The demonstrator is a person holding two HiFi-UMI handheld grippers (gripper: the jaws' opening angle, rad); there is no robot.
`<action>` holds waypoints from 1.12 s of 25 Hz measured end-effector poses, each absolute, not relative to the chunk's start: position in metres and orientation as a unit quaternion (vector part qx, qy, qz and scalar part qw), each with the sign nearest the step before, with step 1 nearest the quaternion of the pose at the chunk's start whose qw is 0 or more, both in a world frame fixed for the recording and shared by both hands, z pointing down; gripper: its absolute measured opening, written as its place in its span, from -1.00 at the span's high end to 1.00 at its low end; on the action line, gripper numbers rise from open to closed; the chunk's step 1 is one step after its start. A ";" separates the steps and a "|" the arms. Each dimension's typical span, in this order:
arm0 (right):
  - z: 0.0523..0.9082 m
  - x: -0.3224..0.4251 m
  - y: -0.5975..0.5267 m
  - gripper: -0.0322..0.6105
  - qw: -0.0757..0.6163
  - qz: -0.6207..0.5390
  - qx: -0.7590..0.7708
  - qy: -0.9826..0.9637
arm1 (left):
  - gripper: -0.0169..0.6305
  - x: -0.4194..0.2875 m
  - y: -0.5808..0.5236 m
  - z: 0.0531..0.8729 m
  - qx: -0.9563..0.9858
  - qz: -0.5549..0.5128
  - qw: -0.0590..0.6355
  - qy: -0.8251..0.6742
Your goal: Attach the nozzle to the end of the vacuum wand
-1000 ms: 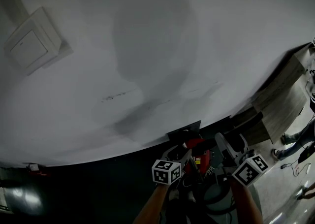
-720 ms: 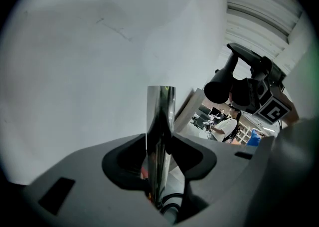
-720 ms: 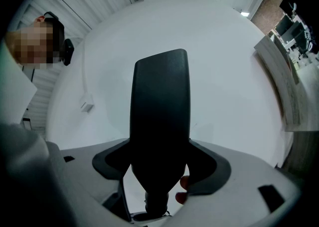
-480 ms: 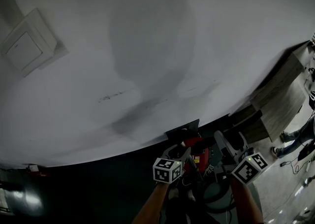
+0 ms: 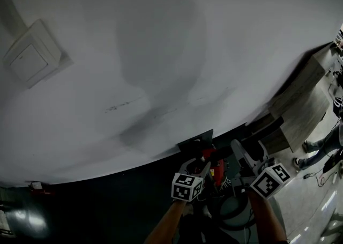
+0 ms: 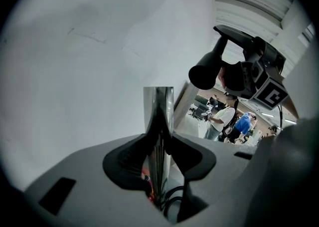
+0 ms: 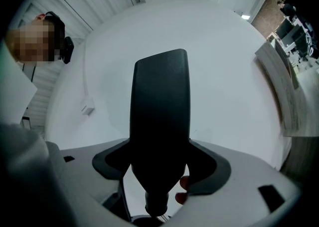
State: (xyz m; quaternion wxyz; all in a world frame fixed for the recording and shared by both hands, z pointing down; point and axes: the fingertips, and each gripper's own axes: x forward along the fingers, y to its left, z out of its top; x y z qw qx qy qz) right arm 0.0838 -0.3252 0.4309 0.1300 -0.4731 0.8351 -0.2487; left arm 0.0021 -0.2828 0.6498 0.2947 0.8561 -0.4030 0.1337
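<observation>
L gripper [image 6: 159,138] just closed on wand [image 6: 158,102] (R [image 7: 159,158]: nozzle [image 7: 159,101]).

Wand [image 6: 158,104] is pinched between the left claw's [image 6: 159,133] jaws (just been closed on it) and is stuck out ahead. Nozzle [image 7: 160,101] is held in the right claw [image 7: 160,148], up and right of the left one. Wall [image 5: 161,50] is faced by both, with the switch plate [image 5: 29,55] off left.

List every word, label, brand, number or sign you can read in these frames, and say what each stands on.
No text can be read in any view.
Left marker cube: black-and-white square code only, no letters or digits.
Right marker cube: the same, code pattern only.
Wall plate: blank.
Red vacuum body: any print is too small and dark to read.
</observation>
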 end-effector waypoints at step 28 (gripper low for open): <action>0.417 0.092 -0.315 -0.10 0.046 -0.206 -0.477 0.853 | 0.48 0.080 -0.260 0.613 0.886 0.170 0.239 -0.360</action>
